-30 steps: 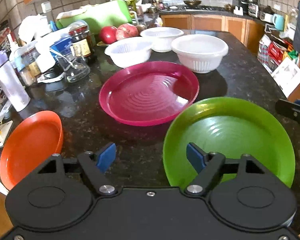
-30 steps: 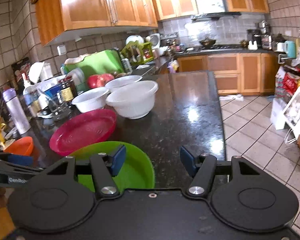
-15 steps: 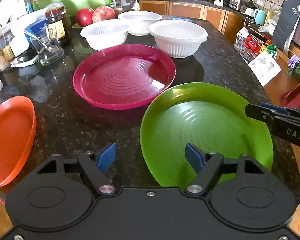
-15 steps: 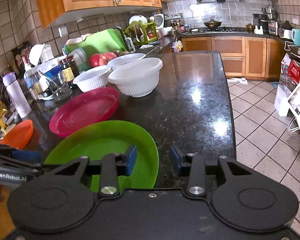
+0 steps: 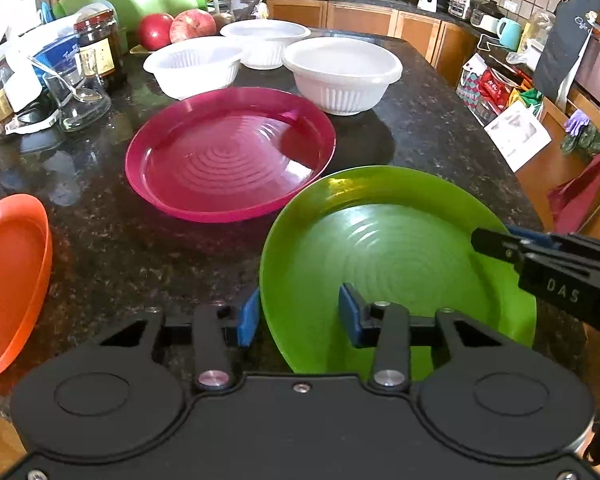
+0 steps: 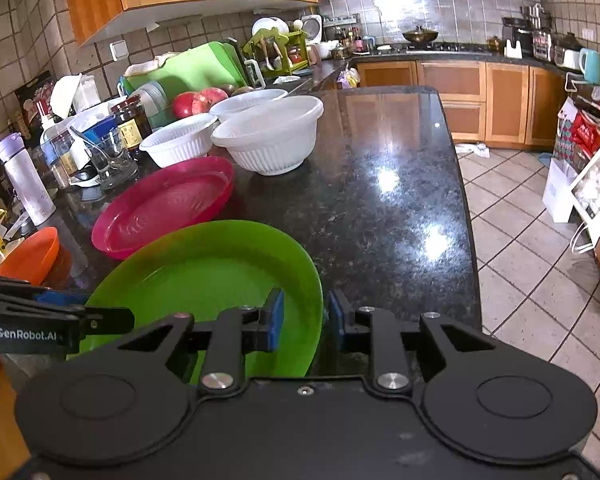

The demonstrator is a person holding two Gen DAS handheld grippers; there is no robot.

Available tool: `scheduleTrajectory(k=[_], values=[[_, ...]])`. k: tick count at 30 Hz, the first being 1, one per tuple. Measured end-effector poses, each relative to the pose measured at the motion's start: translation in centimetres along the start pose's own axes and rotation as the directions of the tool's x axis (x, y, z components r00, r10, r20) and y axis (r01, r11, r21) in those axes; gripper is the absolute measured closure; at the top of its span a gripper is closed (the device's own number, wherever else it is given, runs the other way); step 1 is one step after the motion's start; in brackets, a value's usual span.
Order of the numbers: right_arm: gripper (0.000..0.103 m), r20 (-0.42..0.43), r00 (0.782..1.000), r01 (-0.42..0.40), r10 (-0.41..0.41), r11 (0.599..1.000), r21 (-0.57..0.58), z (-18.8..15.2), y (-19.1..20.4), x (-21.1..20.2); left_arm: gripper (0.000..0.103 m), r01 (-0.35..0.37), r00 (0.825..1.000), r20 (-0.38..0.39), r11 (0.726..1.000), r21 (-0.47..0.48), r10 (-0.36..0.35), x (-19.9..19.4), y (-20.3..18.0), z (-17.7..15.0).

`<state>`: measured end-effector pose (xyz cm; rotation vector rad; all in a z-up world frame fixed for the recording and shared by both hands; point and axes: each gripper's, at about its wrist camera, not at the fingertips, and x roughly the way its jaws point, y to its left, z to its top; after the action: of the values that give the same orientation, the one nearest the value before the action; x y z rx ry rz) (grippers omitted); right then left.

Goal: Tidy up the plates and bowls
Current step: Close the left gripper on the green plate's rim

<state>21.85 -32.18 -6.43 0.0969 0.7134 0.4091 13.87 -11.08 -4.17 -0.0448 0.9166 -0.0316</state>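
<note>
**Closing on both rims of a green plate**

Straddling the near-left rim of the glossy, ring-ribbed green plate point(image 5: 396, 248) on speckled black granite counter point(image 6: 380, 200): left gripper point(image 5: 298, 316), jaws just narrowed, not yet clamped. Narrowed likewise over the right rim: right gripper point(image 6: 305, 318), contact unclear. Beyond, empty: magenta plate point(image 5: 230, 160), orange plate point(image 5: 10, 276), three fluted white bowls point(image 5: 342, 74).

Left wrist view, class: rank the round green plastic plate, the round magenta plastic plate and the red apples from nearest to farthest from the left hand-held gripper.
1. Round green plastic plate: its rim sits between the left hand-held gripper jaws.
2. Round magenta plastic plate: mid-counter, beyond the green one.
3. Red apples: far back, behind the white bowls.
</note>
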Motion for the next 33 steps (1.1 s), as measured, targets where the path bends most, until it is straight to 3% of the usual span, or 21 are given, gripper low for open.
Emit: scheduleTrajectory(k=[8,12,24,26,28,33], values=[[0.081,0.027,1.0,0.018,-0.017,0.997,-0.07,-0.4,0.6,0.0,0.054,0.041,0.999,-0.017,0.999,-0.022,-0.042,0.1,0.7,0.1],[0.08,0.042,0.998,0.06,-0.055,0.989,-0.133,-0.7,1.5,0.1,0.053,-0.013,1.0,0.006,1.0,0.024,0.013,-0.1,-0.5,-0.2],[0.084,0.038,0.999,0.037,-0.033,0.994,-0.105,-0.5,1.0,0.2,0.054,0.0,1.0,-0.001,1.0,0.014,0.0,-0.1,-0.1,-0.1],[0.088,0.037,0.998,0.048,-0.044,0.994,-0.1,-0.5,1.0,0.3,0.06,-0.015,1.0,0.011,1.0,0.007,0.015,-0.2,-0.1,-0.2],[0.091,0.035,0.998,0.059,-0.056,0.994,-0.094,-0.5,1.1,0.3,0.076,-0.046,0.999,0.018,0.999,0.002,0.046,-0.3,-0.1,-0.4],[0.092,0.032,0.998,0.058,-0.056,0.996,-0.075,-0.6,1.1,0.3,0.084,-0.047,0.999,0.017,0.999,-0.021,0.047,-0.5,0.4,-0.5]])
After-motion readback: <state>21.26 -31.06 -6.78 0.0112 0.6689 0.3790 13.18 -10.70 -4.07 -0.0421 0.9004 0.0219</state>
